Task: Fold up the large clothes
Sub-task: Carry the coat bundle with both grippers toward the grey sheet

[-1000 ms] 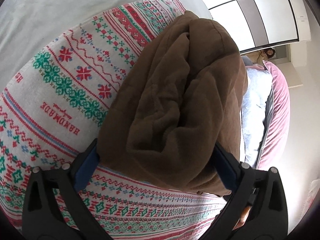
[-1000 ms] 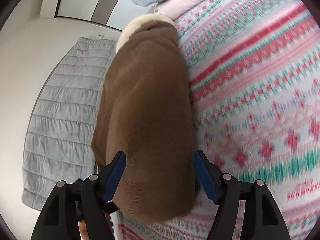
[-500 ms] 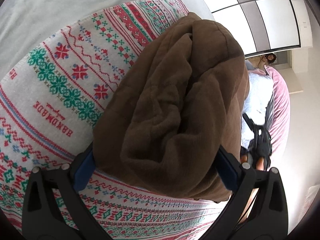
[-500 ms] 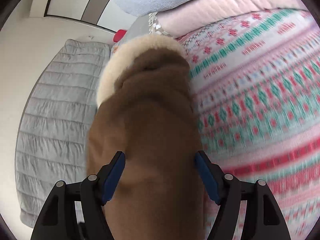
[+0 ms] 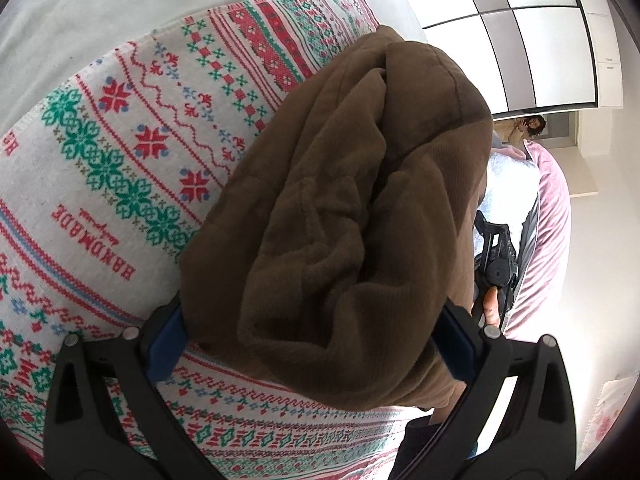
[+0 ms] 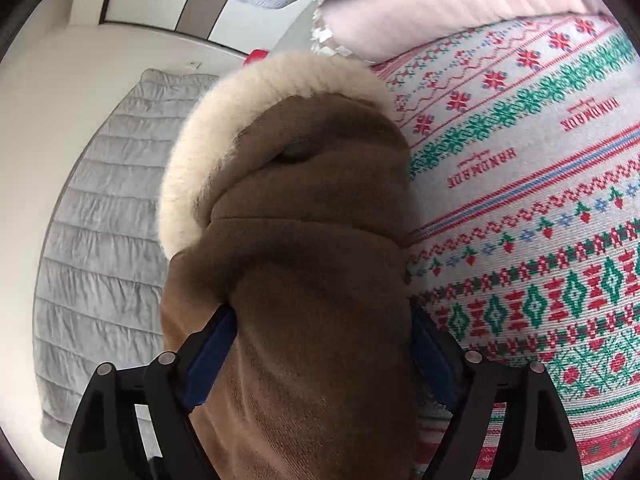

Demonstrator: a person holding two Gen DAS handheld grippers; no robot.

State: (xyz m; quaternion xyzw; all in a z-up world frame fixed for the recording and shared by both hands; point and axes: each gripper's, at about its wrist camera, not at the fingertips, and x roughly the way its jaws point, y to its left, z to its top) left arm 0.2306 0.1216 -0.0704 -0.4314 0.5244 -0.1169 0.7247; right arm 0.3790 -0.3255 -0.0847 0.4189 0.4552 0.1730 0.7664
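both grippers, left (image 5: 308,340) and right (image 6: 320,356), hug the bulky brown fleece coat (image 5: 352,208), right's jaws opening; only right's view shows its cream fur collar (image 6: 244,108)

A bulky brown fleece garment (image 5: 344,216) is lying bunched on a knit-patterned red, green and white blanket (image 5: 120,152), filling the space between the fingers of the left gripper (image 5: 316,340). Its cream fur-trimmed end (image 6: 256,92) is pointing away from the right gripper (image 6: 320,344), toward a ribbed pink cushion (image 6: 432,4). A quilted grey mat (image 6: 92,216) is lying left of the garment.
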